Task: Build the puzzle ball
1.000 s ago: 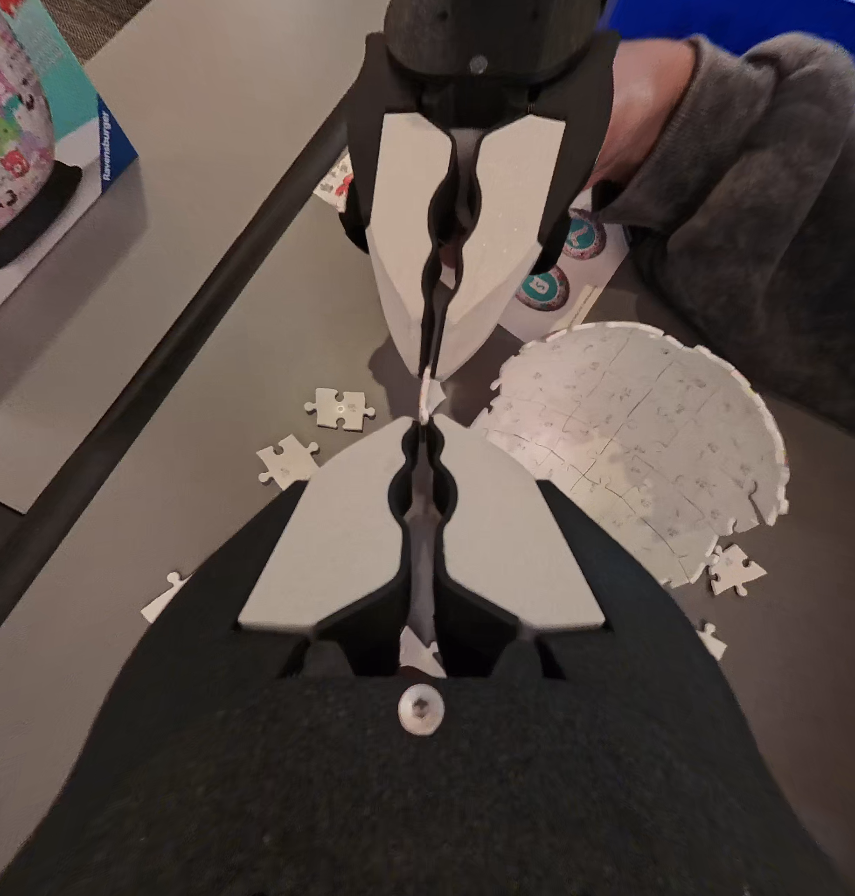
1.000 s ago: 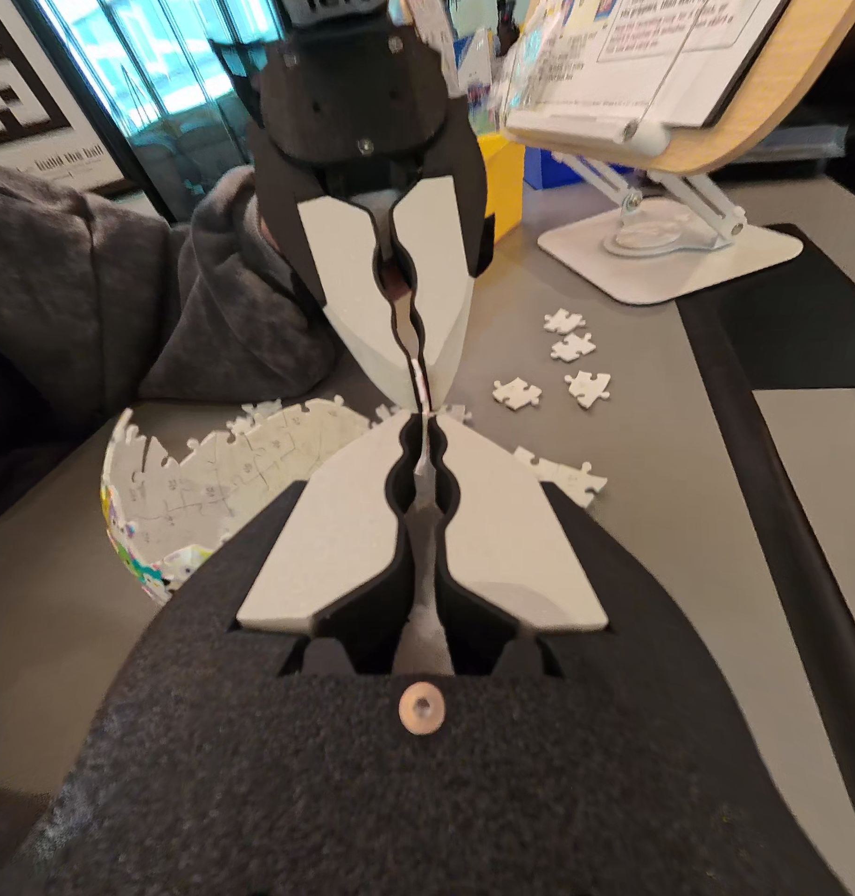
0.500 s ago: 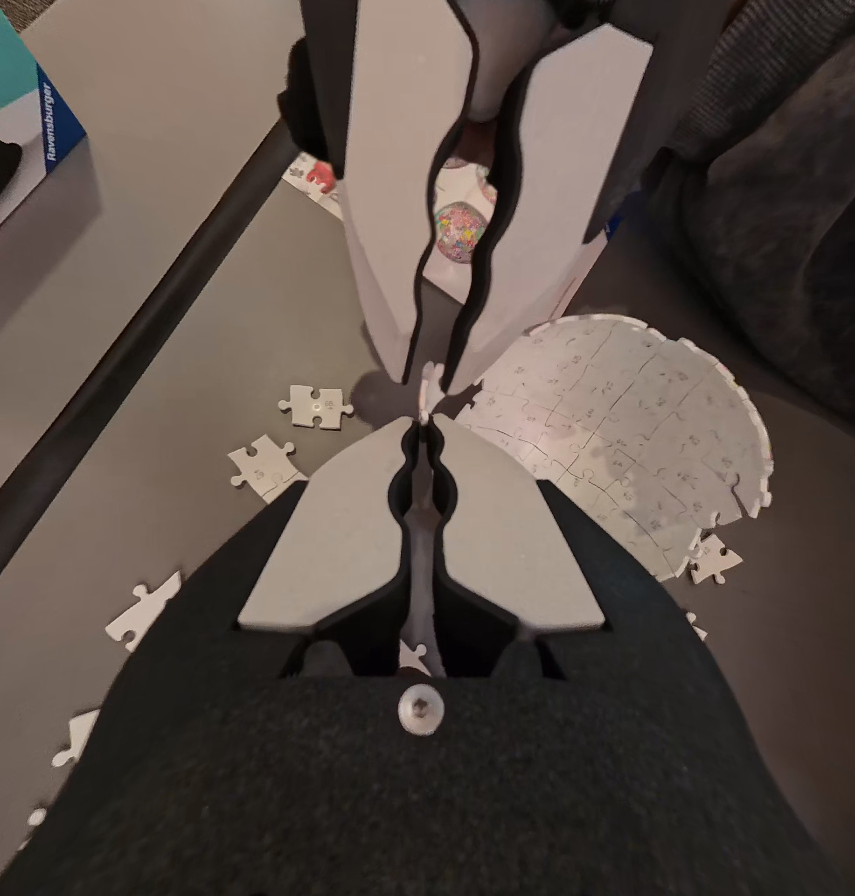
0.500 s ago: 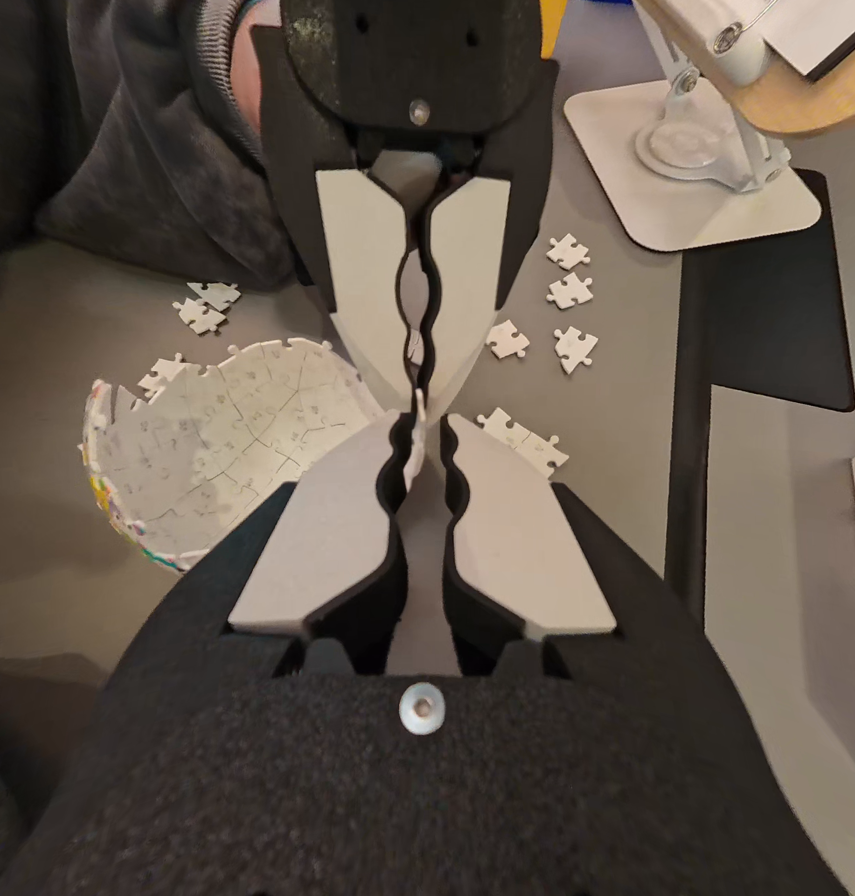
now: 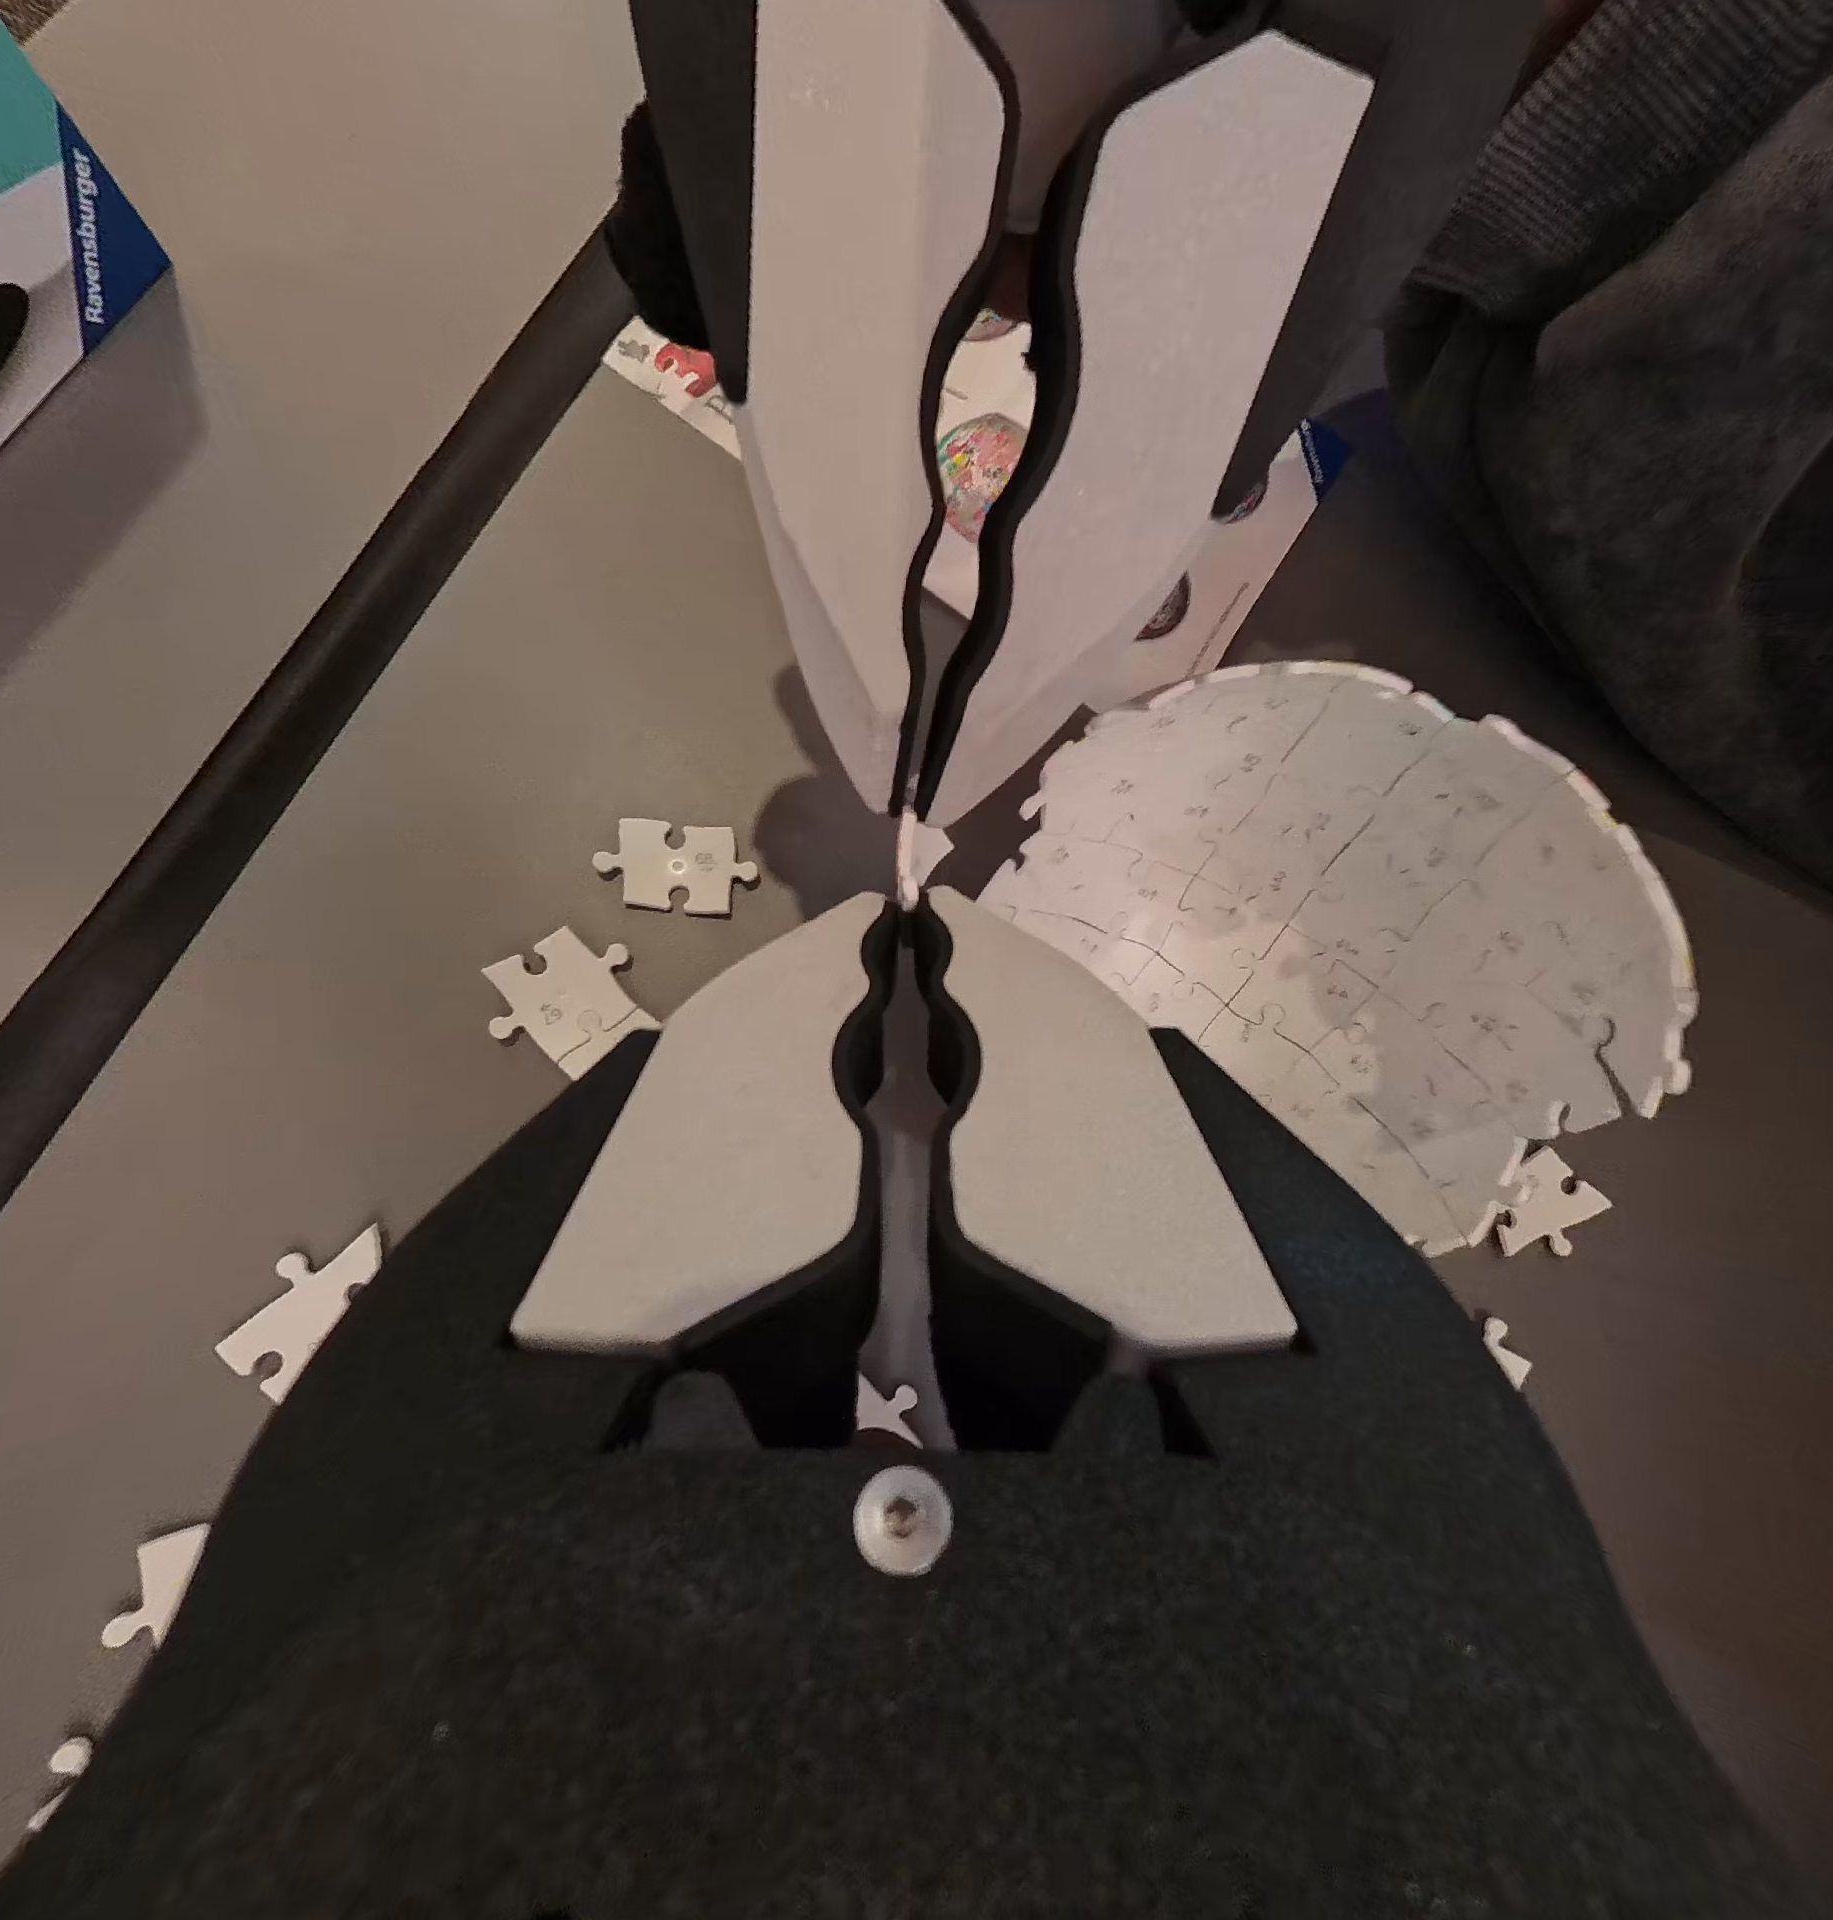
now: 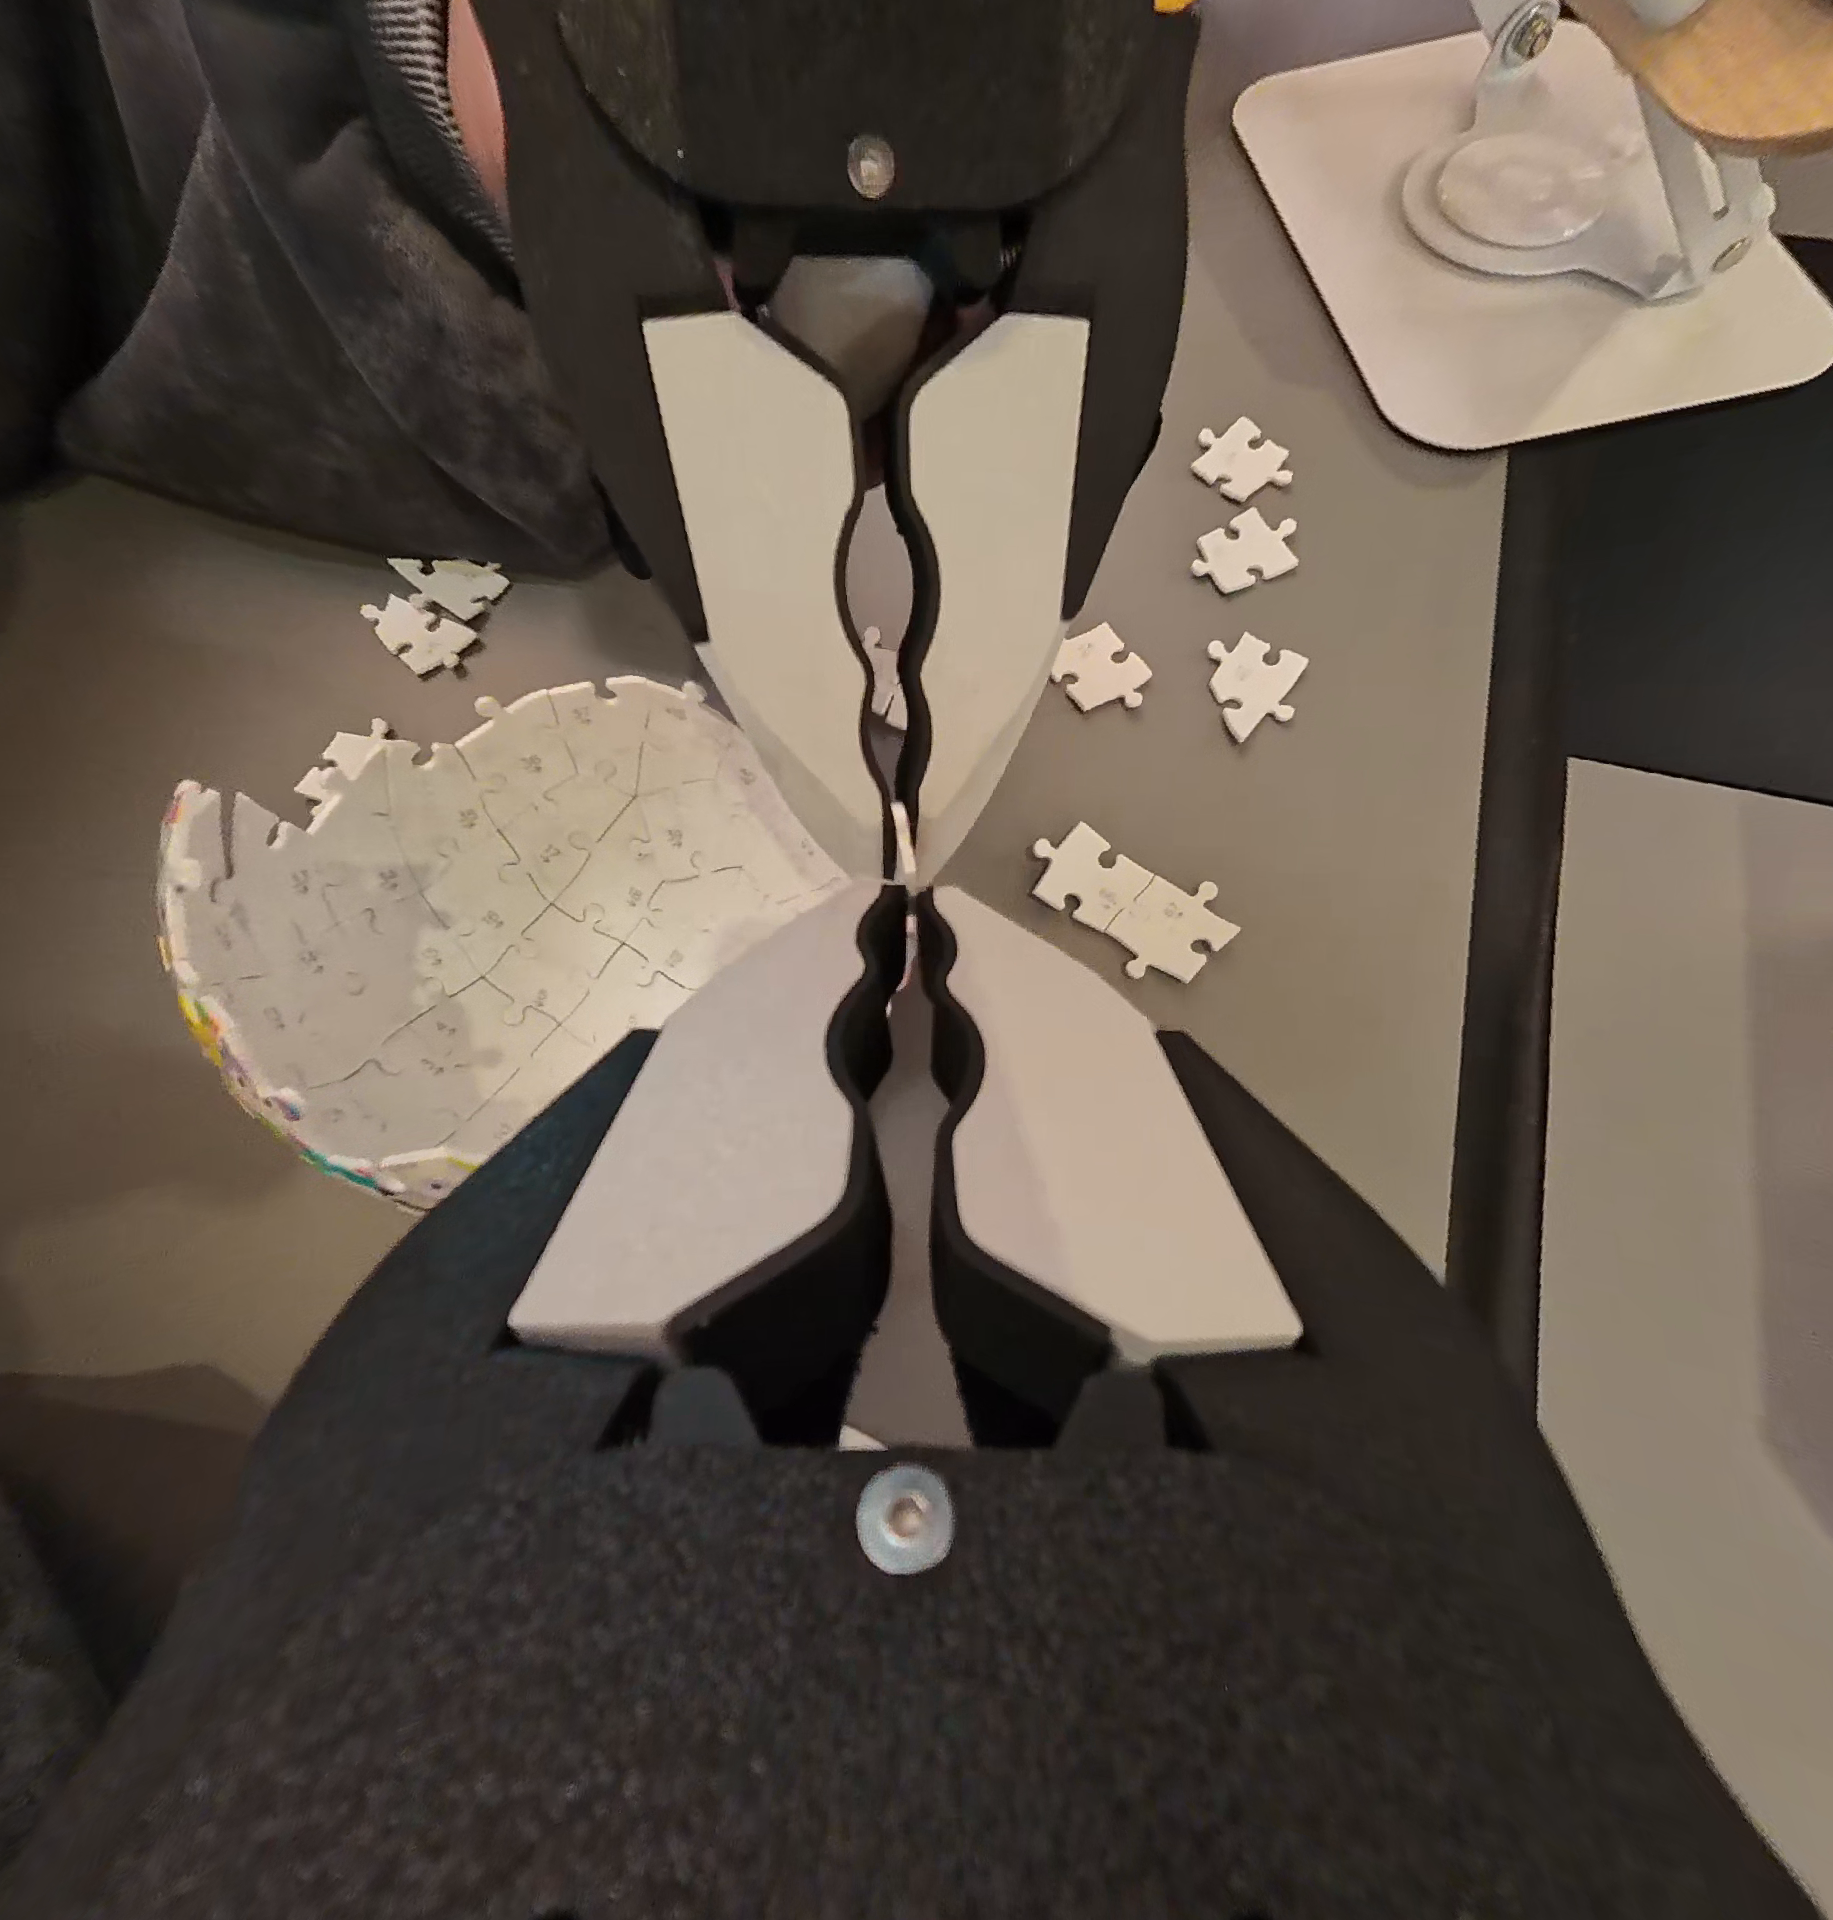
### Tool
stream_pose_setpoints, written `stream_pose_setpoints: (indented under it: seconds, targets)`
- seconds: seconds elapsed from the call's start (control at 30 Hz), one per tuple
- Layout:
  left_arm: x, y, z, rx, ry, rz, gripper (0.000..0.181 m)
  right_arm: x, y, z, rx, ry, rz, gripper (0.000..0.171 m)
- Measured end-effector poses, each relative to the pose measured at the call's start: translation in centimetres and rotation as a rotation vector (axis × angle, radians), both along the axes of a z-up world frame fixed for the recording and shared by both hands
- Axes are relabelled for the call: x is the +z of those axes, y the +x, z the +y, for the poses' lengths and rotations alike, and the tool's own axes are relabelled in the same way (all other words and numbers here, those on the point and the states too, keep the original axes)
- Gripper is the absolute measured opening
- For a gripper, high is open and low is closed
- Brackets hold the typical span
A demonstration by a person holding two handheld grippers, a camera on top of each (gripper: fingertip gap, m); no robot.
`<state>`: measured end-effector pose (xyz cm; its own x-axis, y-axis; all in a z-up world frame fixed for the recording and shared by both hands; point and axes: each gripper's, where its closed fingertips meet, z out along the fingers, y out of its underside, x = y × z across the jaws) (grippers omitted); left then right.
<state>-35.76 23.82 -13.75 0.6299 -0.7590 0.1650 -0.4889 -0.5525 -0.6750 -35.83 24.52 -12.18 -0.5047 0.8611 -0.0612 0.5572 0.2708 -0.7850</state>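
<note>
A: Left wrist view?
B: Left gripper (image 5: 904, 906) clenched on a puzzle piece (image 5: 917, 854); half-built ball (image 5: 1338, 935) just right, loose pieces (image 5: 678, 864) left on the counter (image 5: 476, 727).
A: Right wrist view?
B: Right gripper (image 6: 907, 894) nearly closed, meeting it tip to tip; open counter right.

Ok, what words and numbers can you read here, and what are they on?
I don't read writing out, but here's where it sits.
Box: white lettering on its blue side.
Leaflet: small print, blurred.
Half-built ball: a tiny number inside each piece.
Loose pieces: tiny numbers on their backs.
</note>
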Motion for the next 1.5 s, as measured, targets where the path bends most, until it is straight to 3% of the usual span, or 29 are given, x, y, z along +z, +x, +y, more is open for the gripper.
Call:
stream_pose_setpoints:
  seconds: [0.17,0.27,0.33,0.43,0.57,0.73,1.1,1.2,1.5]
  targets:
    - [0.0,-0.2,-0.2,-0.010,-0.008,-0.013,0.003,-0.3,0.0,0.0,-0.012,-0.020,-0.039,0.002]
    - [1.6,-1.2,-0.7,0.008,0.020,-0.114,0.020,-0.7,0.2,0.1,-0.049,-0.021,-0.091,0.002]
    - [2.0,-3.1,-0.2,0.070,0.033,-0.177,0.020,-0.9,0.3,-0.3,-0.052,-0.035,-0.114,0.002]
    - [0.5,-4.8,0.5,0.125,-0.034,-0.260,0.019,-1.4,0.2,-0.6,-0.051,-0.011,-0.150,0.002]
    - [-2.5,-4.0,0.1,0.078,-0.123,-0.237,0.013,-2.1,0.1,-0.7,-0.035,0.035,-0.171,0.002]
    - [-0.8,-2.5,-0.1,0.057,-0.104,-0.299,0.023,-2.1,0.5,-0.7,-0.003,0.008,-0.123,0.002]
    - [-0.5,0.2,0.0,0.000,-0.031,-0.137,0.019,-2.8,0.4,-1.0,0.023,-0.005,-0.130,0.002]
    - [-1.1,0.1,-0.2,-0.010,-0.020,-0.069,0.012,-3.0,0.5,-1.1,0.031,-0.008,-0.127,0.002]
    - [-1.3,-0.4,-0.6,-0.019,-0.031,-0.009,0.012,-3.1,0.3,-1.0,0.032,0.000,-0.113,0.002]
